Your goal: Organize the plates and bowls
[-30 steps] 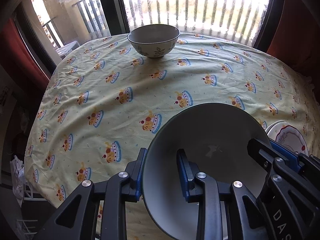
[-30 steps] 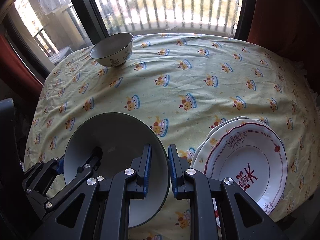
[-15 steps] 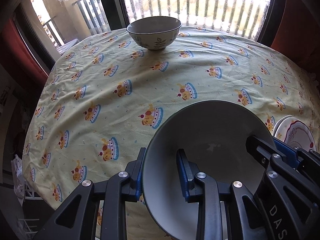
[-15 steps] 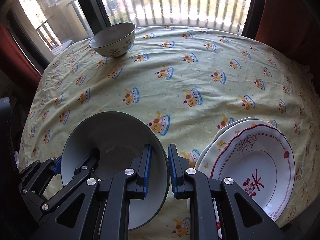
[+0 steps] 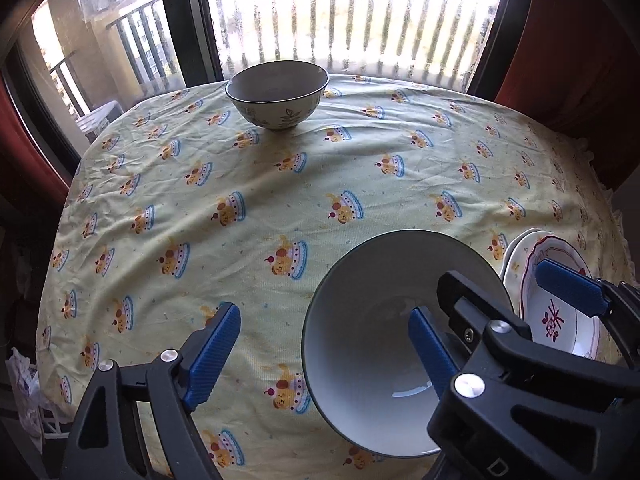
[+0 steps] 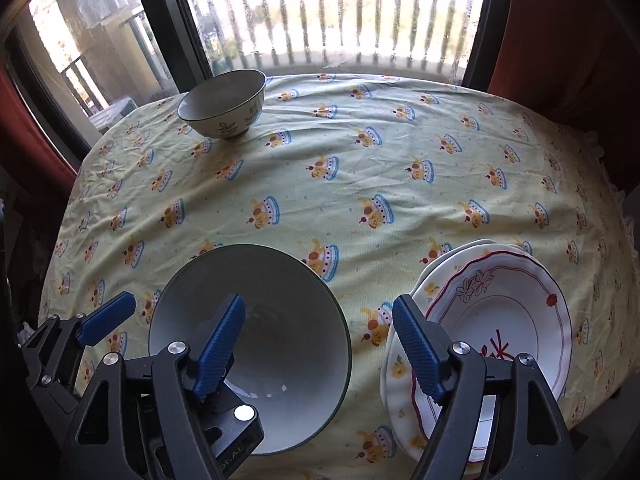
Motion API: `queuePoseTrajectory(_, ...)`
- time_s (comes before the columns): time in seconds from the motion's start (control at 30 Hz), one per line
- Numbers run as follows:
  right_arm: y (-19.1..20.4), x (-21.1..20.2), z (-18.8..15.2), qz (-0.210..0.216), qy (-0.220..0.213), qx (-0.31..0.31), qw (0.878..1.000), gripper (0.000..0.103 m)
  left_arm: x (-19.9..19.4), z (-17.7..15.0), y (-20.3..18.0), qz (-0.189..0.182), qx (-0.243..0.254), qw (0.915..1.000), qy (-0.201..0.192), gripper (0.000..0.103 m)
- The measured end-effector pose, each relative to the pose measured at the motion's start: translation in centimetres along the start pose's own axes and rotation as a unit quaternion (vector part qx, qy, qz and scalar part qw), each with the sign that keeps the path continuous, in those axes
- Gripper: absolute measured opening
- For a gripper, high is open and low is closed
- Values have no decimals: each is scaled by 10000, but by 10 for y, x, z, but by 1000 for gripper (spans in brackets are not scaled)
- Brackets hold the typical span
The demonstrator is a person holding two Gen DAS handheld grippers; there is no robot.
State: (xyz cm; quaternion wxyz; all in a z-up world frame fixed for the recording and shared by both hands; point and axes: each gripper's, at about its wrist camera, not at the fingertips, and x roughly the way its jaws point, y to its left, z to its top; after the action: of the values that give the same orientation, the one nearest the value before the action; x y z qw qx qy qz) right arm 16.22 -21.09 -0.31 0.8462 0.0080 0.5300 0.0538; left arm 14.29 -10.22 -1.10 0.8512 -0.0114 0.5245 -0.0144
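A large white bowl with a dark rim (image 5: 384, 320) (image 6: 280, 320) rests on the yellow patterned tablecloth near the front edge. My left gripper (image 5: 324, 344) is open, its jaws wide apart around the bowl's left rim without touching it. My right gripper (image 6: 320, 344) is open around the bowl's right rim. A stack of white plates with a red-trimmed plate on top (image 6: 504, 320) (image 5: 560, 312) lies just right of the bowl. A small leaf-patterned bowl (image 5: 278, 94) (image 6: 224, 104) stands at the table's far side.
The round table with its tablecloth (image 5: 360, 176) (image 6: 380, 168) stands before a window with a balcony railing. Red curtains (image 6: 560, 40) hang at the right. Table edges drop off at left and right.
Both grippers, shut on the big bowl's rim before, have opened and let it go. The bowl now rests on the cloth next to the plates.
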Motion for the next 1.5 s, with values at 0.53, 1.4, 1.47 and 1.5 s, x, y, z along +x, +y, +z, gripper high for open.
queuePoseTrajectory(0.53,41,-44,42,35,-685,396,9969,84,-41,52,35,-112,303,9975,-621,88)
queuePoseTrajectory(1.4,42,40,188,223,-624,-190,9976,84,41,166,58,585,-980,9920,-546,83)
queuePoseTrajectory(1.47,45,51,197,244,-626,-262,9974,83,51,173,61,649,-1067,9908,-527,81)
queuePoseTrajectory(1.5,46,57,202,254,-604,-284,9974,83,56,177,63,695,-1089,9903,-515,80)
